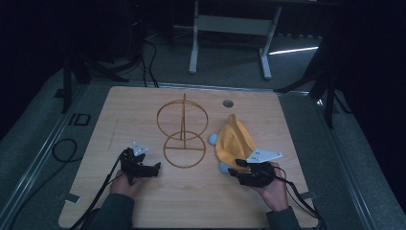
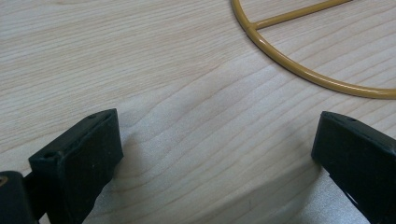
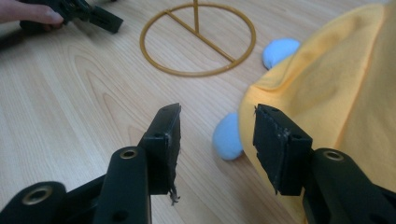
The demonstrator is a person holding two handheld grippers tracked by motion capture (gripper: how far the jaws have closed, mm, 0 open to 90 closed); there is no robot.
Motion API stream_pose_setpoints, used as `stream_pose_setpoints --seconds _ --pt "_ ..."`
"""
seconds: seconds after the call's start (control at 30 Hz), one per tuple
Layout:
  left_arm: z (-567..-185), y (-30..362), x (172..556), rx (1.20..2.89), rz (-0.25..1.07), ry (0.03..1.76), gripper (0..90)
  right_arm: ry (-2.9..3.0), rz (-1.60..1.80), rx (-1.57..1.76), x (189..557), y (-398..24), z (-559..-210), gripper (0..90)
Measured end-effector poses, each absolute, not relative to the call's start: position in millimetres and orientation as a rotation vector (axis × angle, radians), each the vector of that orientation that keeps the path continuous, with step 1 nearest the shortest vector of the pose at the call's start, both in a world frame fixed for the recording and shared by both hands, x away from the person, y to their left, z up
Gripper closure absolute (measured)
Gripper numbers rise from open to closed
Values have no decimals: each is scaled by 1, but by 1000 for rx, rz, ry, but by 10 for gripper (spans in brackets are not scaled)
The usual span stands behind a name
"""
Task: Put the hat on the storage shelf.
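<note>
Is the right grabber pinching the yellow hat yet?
Apart. In the right gripper view, the right gripper stands open, with bare table between its jaws and the yellow hat lying just past the right-hand jaw, not pinched.

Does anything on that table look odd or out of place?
Only mildly: the yellow hat lies crumpled on the table beside the wire stand, its blue pompoms poking out underneath. Nothing looks spilled or broken.

Dark room; grey floor (image 1: 230, 76); white desk frame (image 1: 230, 24) behind.
</note>
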State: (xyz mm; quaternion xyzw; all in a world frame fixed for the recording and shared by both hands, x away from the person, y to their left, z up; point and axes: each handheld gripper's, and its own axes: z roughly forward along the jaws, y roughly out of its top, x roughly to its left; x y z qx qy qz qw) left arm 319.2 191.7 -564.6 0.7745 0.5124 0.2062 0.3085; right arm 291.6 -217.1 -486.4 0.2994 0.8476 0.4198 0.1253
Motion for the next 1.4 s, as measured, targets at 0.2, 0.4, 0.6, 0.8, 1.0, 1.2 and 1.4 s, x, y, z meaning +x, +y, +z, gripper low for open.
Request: stream_pose_setpoints --seconds 0.2,0.4,0.6,0.8,1.0,1.2,1.4 --pt "-565 192 319 2046 545 1355 19 2423 1215 835 287 -212 -486 517" --pt "-565 192 319 2047 545 1355 19 2414 1189 815 286 -205 -488 517" --pt "-565 192 319 2046 545 1355 19 2411 1162 813 286 -200 -494 597" --pt "-565 192 319 2046 545 1355 19 2426 1066 715 282 -185 -496 690" --pt "-565 192 319 2046 546 1355 19 2416 973 688 283 -172 -506 712" --pt "-565 192 319 2045 546 1355 19 2431 971 704 289 -167 -513 631" --pt "-565 192 319 2045 546 1355 19 2454 913 700 294 -162 -523 640"
